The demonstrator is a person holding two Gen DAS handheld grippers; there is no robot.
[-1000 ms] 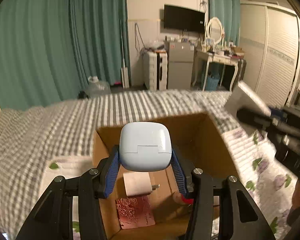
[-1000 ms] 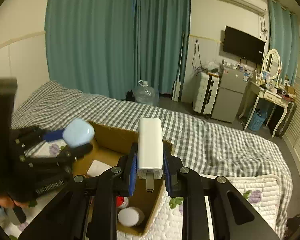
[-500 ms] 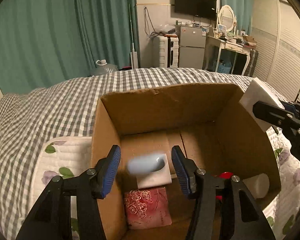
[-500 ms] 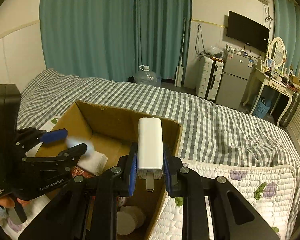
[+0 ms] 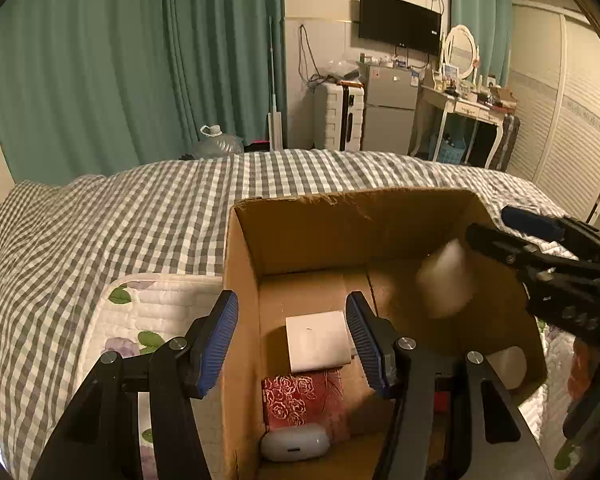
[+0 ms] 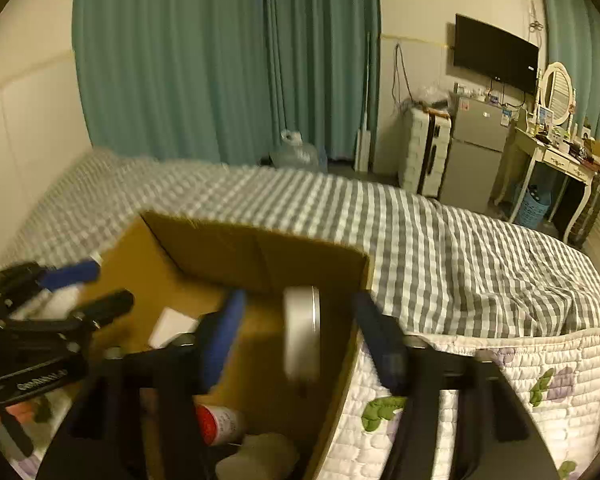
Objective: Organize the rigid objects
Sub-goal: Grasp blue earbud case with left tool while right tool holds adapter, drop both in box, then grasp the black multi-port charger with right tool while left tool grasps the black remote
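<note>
An open cardboard box (image 5: 240, 288) (image 6: 260, 256) stands on the bed. My left gripper (image 5: 292, 336) is open and empty above its left part. On the box floor lie a pale blue earbud case (image 5: 294, 442), a white flat adapter (image 5: 318, 340) and a red rose-patterned card (image 5: 300, 400). My right gripper (image 6: 300, 336) is open over the box's right side. A white charger block (image 6: 302, 336) is blurred in mid-air between its fingers, free of them; it also shows in the left wrist view (image 5: 444, 280).
A red-capped bottle (image 6: 218, 424) and a white round lid (image 6: 256, 460) lie in the box's near right corner. The box sits on a floral quilt (image 6: 480, 380) over a grey checked bedspread (image 5: 120, 220). Curtains, a fridge and a dressing table stand beyond the bed.
The blue case has dropped from my left gripper and now lies on the box floor. My right gripper has opened and the white charger block is falling into the box.
</note>
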